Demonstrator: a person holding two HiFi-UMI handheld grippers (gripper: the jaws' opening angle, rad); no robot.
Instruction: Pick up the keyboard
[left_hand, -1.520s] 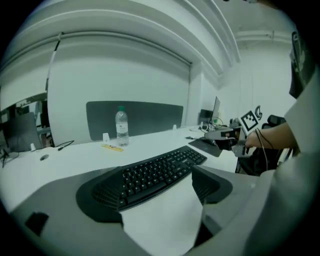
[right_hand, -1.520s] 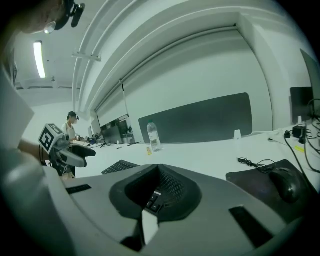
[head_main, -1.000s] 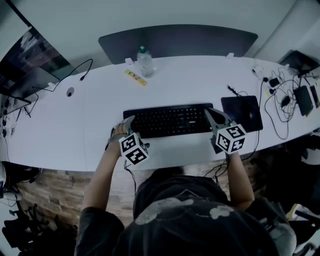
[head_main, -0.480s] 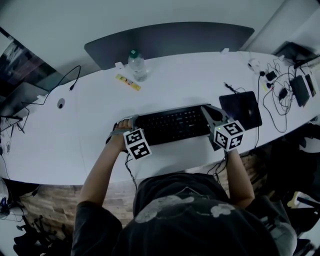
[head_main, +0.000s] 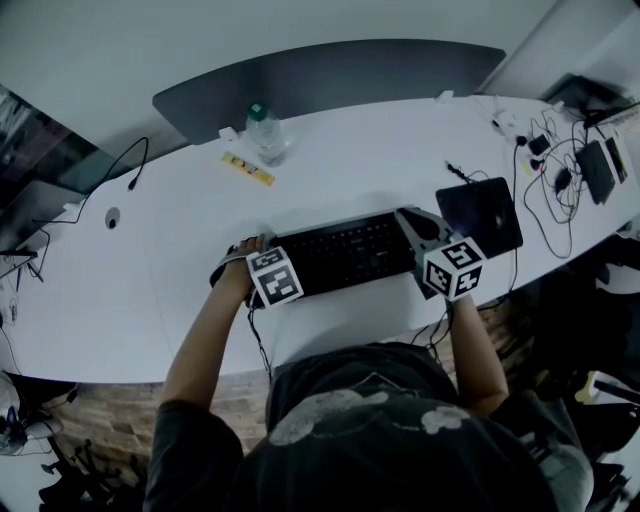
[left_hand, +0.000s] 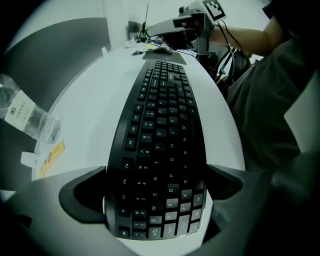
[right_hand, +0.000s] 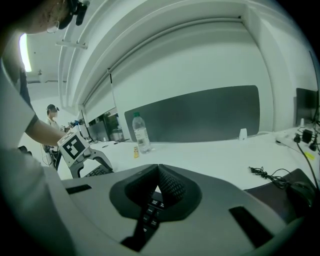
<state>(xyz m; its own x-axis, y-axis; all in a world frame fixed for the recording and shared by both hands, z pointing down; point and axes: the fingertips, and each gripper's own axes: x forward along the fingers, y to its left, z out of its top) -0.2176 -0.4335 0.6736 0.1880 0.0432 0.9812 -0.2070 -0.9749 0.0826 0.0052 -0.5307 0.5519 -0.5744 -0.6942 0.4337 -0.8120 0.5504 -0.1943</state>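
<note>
- While the black keyboard (head_main: 345, 255) lies flat on the white desk (head_main: 350, 160), near its front edge and in front of the person, the step in hand looks like taking hold of it; it is not lifted yet.
- The left gripper (left_hand: 156, 172) points steeply down over the keyboard's left end. Its jaws are spread wide, one beside the far edge and one beside the near edge. They sit close to those edges, but no squeeze shows.
- The right gripper (right_hand: 158, 169) is at the keyboard's right end, just beside the dark mouse pad (head_main: 480, 215). Its jaws are clenched together on nothing, with a few keys showing below the tip.
- Next, I judge, the left jaws must close on the two long edges. The right gripper would have to release and straddle its end, or support it, so the long board rises level rather than sagging from one end.
</note>
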